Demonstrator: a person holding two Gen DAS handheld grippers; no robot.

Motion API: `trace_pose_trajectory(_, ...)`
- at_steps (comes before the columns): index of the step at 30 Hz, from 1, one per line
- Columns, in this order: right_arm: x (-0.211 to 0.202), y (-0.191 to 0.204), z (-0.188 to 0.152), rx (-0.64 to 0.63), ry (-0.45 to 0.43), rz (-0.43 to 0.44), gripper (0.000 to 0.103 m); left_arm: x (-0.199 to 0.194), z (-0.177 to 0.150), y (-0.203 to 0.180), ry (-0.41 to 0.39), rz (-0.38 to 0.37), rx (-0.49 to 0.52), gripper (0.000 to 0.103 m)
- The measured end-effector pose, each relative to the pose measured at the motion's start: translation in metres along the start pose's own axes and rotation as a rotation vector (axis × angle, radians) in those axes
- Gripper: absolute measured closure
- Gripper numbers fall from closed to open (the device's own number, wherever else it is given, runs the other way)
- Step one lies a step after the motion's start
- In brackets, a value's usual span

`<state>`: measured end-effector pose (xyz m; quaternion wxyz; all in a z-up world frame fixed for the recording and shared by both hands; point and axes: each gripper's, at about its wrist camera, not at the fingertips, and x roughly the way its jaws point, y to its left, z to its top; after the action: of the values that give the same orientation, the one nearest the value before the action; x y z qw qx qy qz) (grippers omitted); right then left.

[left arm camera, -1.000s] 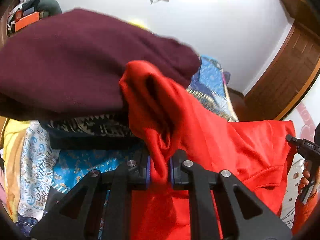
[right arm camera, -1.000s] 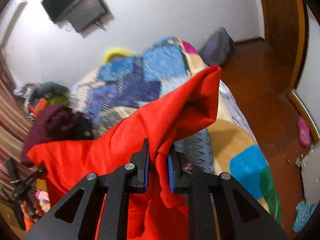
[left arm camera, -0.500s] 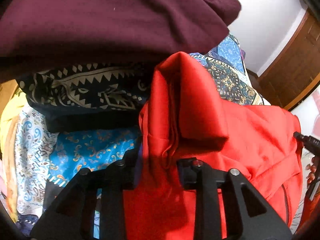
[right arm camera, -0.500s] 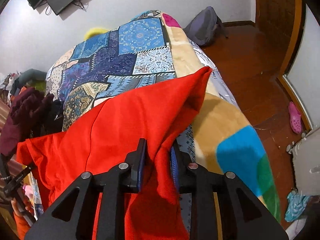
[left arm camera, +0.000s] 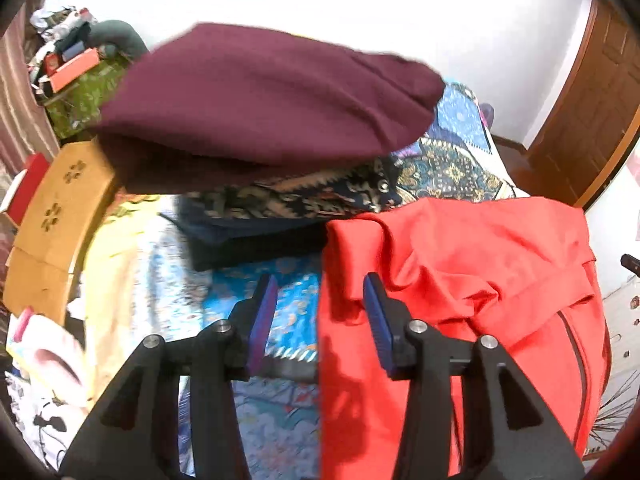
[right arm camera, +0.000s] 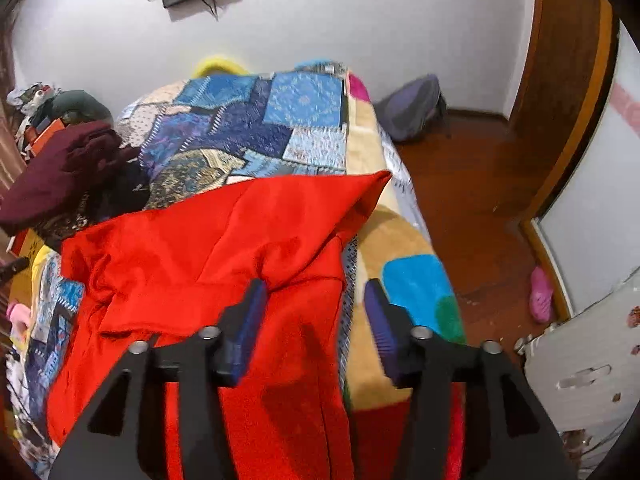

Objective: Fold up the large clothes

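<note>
A large red garment (left arm camera: 460, 280) lies folded over on the patchwork bed cover; it also shows in the right wrist view (right arm camera: 224, 248). My left gripper (left arm camera: 320, 300) is open just above the garment's left edge, holding nothing. My right gripper (right arm camera: 314, 300) is open over the garment's right edge, its jaws wide apart and empty. The garment's upper corner (right arm camera: 376, 180) points toward the bed's far right side.
A maroon garment (left arm camera: 260, 96) lies on a stack of dark patterned clothes (left arm camera: 288, 200) just beyond the red one. A wooden headboard (left arm camera: 52, 216) is at left. The blue patchwork cover (right arm camera: 260, 128) stretches away. A wooden floor (right arm camera: 472, 200) and door are at right.
Both grippers have opened and let go of the red garment, which now rests on the bed. Both have drawn back a little from it.
</note>
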<state>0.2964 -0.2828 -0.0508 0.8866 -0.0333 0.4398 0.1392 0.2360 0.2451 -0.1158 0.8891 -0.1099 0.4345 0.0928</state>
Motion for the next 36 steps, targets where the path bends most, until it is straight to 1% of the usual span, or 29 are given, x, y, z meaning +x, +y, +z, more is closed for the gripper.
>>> trace_pose_trajectory(3, -0.021, 0.003, -0.014, -0.001, -0.023, 0.010, 0.049, -0.022, -0.010, 0.013, -0.004, 0.013, 0.013, 0.055)
trace_pose_trajectory(5, -0.029, 0.005, -0.022, 0.004, -0.020, 0.021, 0.049, -0.032, -0.017, 0.020, 0.001, 0.025, 0.026, 0.048)
trace_pose_trajectory(6, -0.033, 0.005, -0.028, 0.005, -0.017, 0.027, 0.049, -0.037, -0.023, 0.025, 0.008, 0.029, 0.033, 0.046)
trace_pose_trajectory(7, -0.036, 0.006, -0.035, 0.001, -0.013, 0.032, 0.049, -0.039, -0.026, 0.027, 0.013, 0.026, 0.035, 0.042)
trace_pose_trajectory(8, -0.038, 0.006, -0.042, -0.004, -0.008, 0.032, 0.048, -0.041, -0.032, 0.032, 0.029, 0.017, 0.033, 0.036)
trace_pose_trajectory(10, -0.039, 0.007, -0.054, -0.007, 0.006, 0.022, 0.047, -0.038, -0.044, 0.040, 0.073, -0.007, 0.010, 0.032)
trace_pose_trajectory(12, -0.036, 0.004, -0.067, 0.000, 0.030, 0.014, 0.046, -0.028, -0.058, 0.048, 0.133, -0.021, -0.010, 0.032)
trace_pose_trajectory(14, -0.033, 0.000, -0.080, 0.021, 0.057, 0.013, 0.046, -0.017, -0.071, 0.050, 0.176, -0.031, -0.023, 0.032)
trace_pose_trajectory(17, -0.027, -0.010, -0.098, 0.051, 0.104, 0.002, 0.046, 0.003, -0.094, 0.049, 0.255, -0.080, -0.053, 0.032)
trace_pose_trajectory(21, -0.021, -0.021, -0.115, 0.098, 0.149, 0.001, 0.046, 0.034, -0.120, 0.030, 0.341, -0.153, -0.061, 0.032)
trace_pose_trajectory(24, -0.011, -0.027, -0.126, 0.141, 0.192, 0.030, 0.046, 0.051, -0.133, 0.016, 0.387, -0.195, -0.058, 0.032)
trace_pose_trajectory(27, -0.003, -0.025, -0.134, 0.166, 0.217, 0.064, 0.046, 0.067, -0.143, 0.001, 0.439, -0.248, -0.064, 0.032)
trace_pose_trajectory(29, 0.001, -0.021, -0.136, 0.174, 0.216, 0.086, 0.046, 0.074, -0.148, -0.003, 0.448, -0.276, -0.090, 0.032)
trace_pose_trajectory(30, 0.002, -0.019, -0.136, 0.173, 0.208, 0.083, 0.044, 0.076, -0.149, -0.002, 0.446, -0.296, -0.118, 0.032)
trace_pose_trajectory(33, 0.002, -0.013, -0.134, 0.172, 0.180, 0.095, 0.043, 0.082, -0.152, 0.005, 0.454, -0.344, -0.208, 0.031)
trace_pose_trajectory(34, 0.003, -0.012, -0.134, 0.177, 0.173, 0.099, 0.046, 0.082, -0.154, 0.005, 0.452, -0.351, -0.221, 0.031)
trace_pose_trajectory(36, 0.004, -0.012, -0.133, 0.183, 0.156, 0.103, 0.050, 0.079, -0.156, 0.002, 0.441, -0.353, -0.210, 0.031)
